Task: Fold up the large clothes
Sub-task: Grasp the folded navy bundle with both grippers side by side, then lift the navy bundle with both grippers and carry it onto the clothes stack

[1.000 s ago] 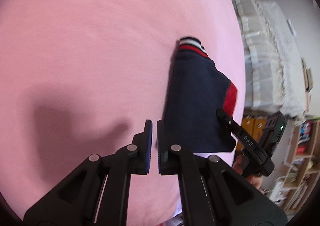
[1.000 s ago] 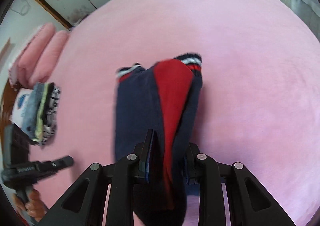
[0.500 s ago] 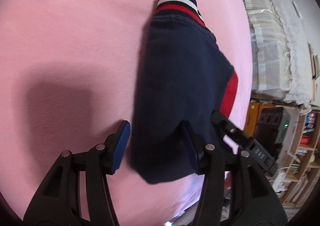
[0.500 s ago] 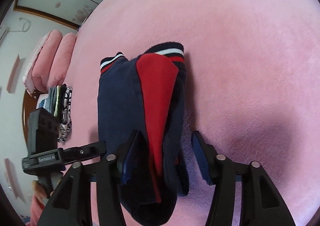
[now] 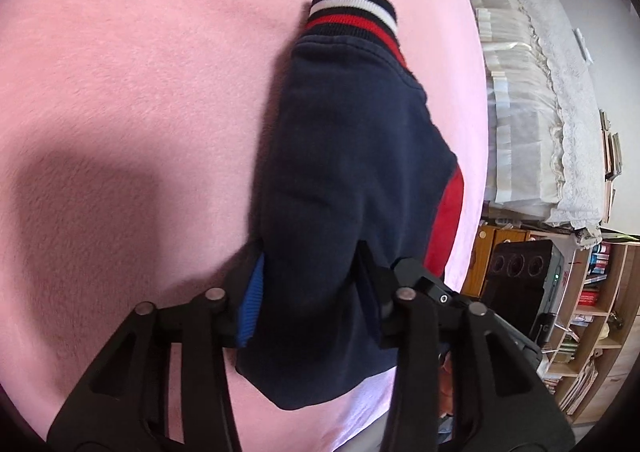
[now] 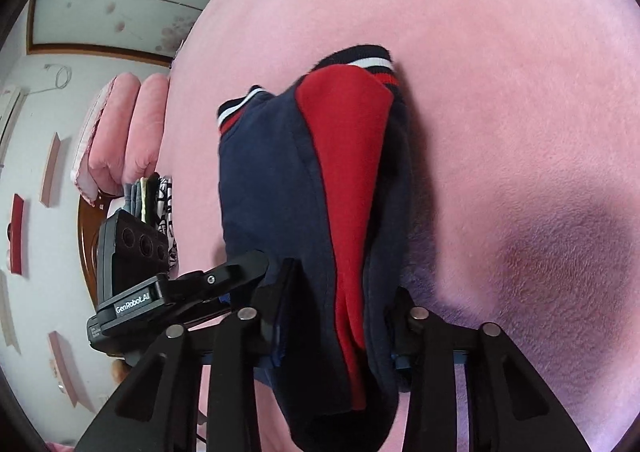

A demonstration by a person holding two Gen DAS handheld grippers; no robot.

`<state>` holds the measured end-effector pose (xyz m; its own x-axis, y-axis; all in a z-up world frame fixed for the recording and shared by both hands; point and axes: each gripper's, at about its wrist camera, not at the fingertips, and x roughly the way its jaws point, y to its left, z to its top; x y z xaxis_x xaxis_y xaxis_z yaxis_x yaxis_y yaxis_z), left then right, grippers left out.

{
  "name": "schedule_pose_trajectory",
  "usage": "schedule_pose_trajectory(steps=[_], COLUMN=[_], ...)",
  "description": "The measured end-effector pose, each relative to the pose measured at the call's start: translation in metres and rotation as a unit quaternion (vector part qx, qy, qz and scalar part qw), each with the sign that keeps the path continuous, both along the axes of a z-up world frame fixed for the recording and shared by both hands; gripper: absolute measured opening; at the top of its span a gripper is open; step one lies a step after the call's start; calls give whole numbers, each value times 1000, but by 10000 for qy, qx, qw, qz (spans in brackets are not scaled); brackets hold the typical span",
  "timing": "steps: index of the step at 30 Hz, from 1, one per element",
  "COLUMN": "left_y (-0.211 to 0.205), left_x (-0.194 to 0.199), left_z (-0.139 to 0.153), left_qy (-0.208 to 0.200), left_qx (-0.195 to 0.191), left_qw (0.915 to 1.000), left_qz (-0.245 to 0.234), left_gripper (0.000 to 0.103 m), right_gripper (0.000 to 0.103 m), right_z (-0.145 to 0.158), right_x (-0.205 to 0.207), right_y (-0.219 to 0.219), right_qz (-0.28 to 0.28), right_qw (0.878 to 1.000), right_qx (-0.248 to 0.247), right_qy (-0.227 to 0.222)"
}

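A folded navy garment [image 5: 352, 156] with a striped cuff [image 5: 352, 16] lies on the pink bed cover [image 5: 140, 72]. My left gripper [image 5: 308, 272] straddles its near end, jaws closing, the blue pad and the other finger pressing its two sides. In the right wrist view the same garment [image 6: 272, 180] shows a red panel [image 6: 344, 156] on top. My right gripper [image 6: 340, 292] is also closing around the near end, both fingers against the cloth. One of my left gripper's fingers [image 6: 240, 268] reaches the garment from the left.
Pink pillows [image 6: 128, 132] and a stack of folded clothes [image 6: 152, 196] sit at the bed's far left edge. Beyond the bed's right edge stand lace-covered furniture [image 5: 540, 92] and a bookshelf [image 5: 592, 312]. The pink cover [image 6: 500, 72] spreads wide around the garment.
The left gripper, shut and beside the garment a second ago, opened, sank over its near end and narrowed on it. The right gripper widened, dropped lower and closed in again.
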<state>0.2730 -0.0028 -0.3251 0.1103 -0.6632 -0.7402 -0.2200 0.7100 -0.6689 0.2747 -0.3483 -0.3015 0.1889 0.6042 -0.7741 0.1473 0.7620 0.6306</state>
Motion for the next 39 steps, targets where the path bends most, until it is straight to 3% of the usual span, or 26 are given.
schedule_pose_trajectory(steps=[4,10,13,18,26,31,34,36,38,39], left_y=[11,70,119,231,422,499,534,550,561,566], left_x=[-8,-37,-54,-80,-72,-31,-4,12,23,29], left_z=[18,65,95,168,289,335,334,319,291,270], left_qy=[-81,-167,-212,-483,-1039,-1461,-1765,-1862,-2004,-1910], left_qx=[-8,122,358,1134,2278,2812,3104,3364,3719,3892], left_qw=[9999,9996,9988,9898,9609,9396,9252,9142,8969,8928], left_qz=[93,174,265,715,1183,1296,1285,1281,1304,1220], left_gripper=[30,29,29,29,29,29,29,29,30,30], right_gripper=[30,29,29,28,28,28,29,28,28,28], right_z=[22,61,78,110,161,181,170,147,123,107], right_x=[-2,-15,-21,-26,7,48,75,94,101,106], right_y=[11,67,127,254,453,558,603,641,663,674], right_qz=[149,526,946,1418,1642,1508,1331,1349,1490,1571], right_qw=[9998,9985,9951,9862,9694,9609,9600,9569,9556,9600], right_qx=[-155,-44,-8,411,1295,1463,1490,1374,1097,927], right_qy=[-56,-143,-299,-751,-1289,-1805,-1960,-2175,-2294,-2123])
